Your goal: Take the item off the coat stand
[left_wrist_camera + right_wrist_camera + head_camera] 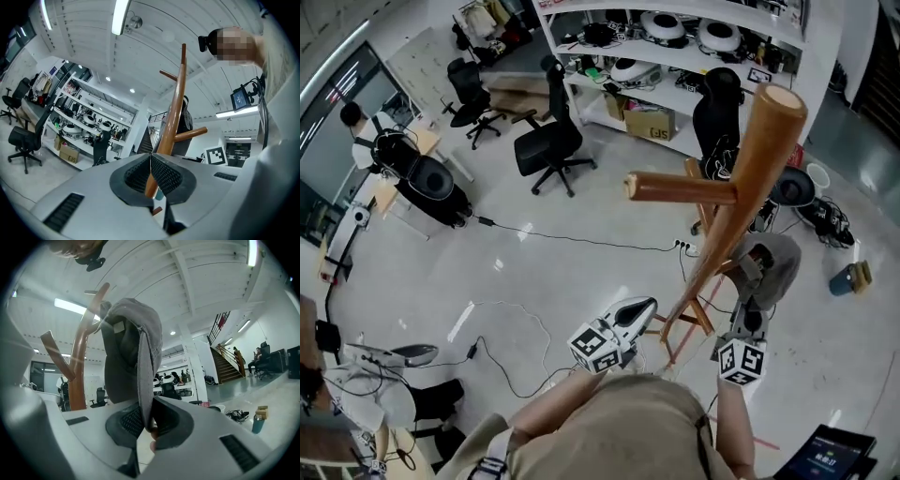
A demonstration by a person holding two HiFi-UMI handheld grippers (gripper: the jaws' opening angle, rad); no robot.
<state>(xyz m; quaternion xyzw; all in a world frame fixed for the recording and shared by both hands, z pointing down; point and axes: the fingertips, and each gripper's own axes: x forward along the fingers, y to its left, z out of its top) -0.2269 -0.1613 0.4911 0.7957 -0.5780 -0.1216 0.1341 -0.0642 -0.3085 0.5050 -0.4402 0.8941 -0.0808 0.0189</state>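
Right gripper [148,422] is clenched on the edge of the soft grey fabric cap [131,348] beside the brown wooden coat stand [750,178] — best lifted upward, then outward, gently. Left gripper [151,174] is closed on nothing.

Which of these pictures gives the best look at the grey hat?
The right gripper view: the grey hat fills the middle, its edge pinched in the right gripper. The head view shows only a small grey lump beside the coat stand; the left gripper view shows just a dark shape behind the pole.
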